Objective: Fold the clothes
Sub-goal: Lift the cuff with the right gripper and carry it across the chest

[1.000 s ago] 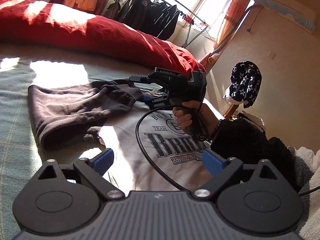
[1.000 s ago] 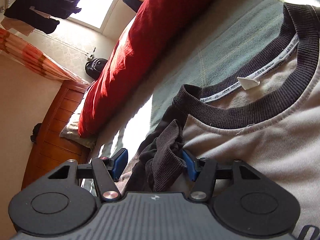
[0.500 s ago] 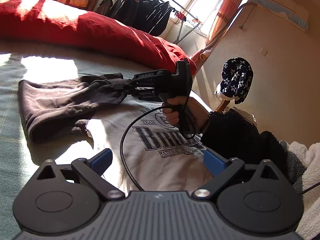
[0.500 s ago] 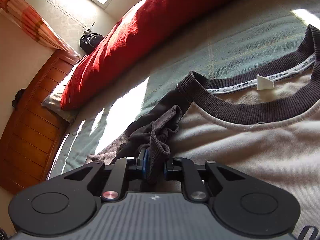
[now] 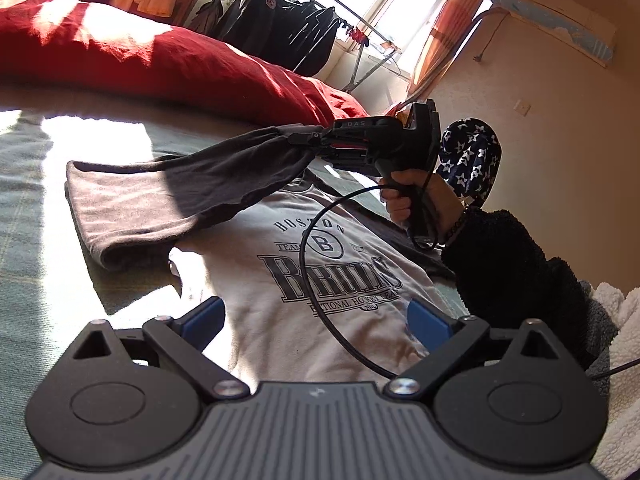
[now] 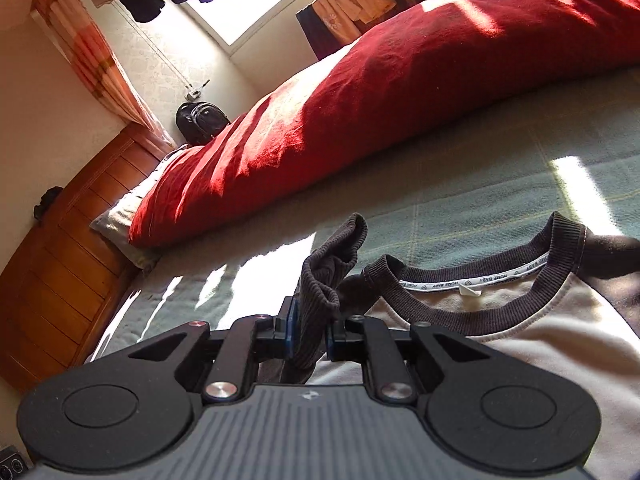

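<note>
I am clamping my right gripper (image 6: pixel 308 338) onto the dark ribbed cuff (image 6: pixel 320 280) of the sweatshirt (image 5: pixel 304 280); a second ago its jaws were wide, now they are pinching the cuff and I am lifting it, so the sleeve (image 5: pixel 192 184) is stretching off the bed (image 6: pixel 460 184). My left gripper (image 5: pixel 316 318) is hanging wide open, holding nothing, just above the shirt's hem. The sleeve fold is beginning.

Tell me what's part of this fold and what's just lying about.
In the job: sweatshirt; its dark sleeve, cuff clamped in the right gripper; left gripper, jaws open.

Lying about: red duvet, clothes rack, star-print cloth, backpack.
</note>
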{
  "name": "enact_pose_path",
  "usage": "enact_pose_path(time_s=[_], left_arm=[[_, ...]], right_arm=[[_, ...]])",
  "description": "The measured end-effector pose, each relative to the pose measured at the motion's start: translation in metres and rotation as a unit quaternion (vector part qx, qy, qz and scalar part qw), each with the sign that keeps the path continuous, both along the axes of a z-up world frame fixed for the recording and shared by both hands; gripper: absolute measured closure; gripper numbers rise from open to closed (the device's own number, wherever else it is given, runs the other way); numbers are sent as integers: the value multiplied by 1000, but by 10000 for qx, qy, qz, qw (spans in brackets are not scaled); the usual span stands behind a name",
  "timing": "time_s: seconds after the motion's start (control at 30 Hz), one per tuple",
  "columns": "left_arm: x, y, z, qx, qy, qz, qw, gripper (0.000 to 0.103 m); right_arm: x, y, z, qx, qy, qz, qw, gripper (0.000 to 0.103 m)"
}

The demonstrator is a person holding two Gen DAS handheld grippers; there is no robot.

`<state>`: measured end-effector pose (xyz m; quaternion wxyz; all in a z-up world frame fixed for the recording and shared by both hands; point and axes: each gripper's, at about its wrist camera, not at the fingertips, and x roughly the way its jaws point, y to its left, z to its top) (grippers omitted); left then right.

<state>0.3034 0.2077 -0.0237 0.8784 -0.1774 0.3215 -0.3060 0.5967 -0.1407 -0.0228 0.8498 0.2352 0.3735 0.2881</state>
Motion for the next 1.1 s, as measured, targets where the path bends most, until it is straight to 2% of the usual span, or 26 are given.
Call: enact_pose_path(time_s=[0.43,0.6,1.1], left_arm=[[4,-9,-4,118,132,-92,9998,6],[6,-15,-5,145,168,-178,9996,6],[5,-27,-5,264,236,-361,9987,6]], right_arm=[[-21,-76,-13,-243,288,-703,9968,87],[-27,-91,-19,-391,366,-858,9949,87],[-39,-133,-41,-294,728,-1321,9881,87]])
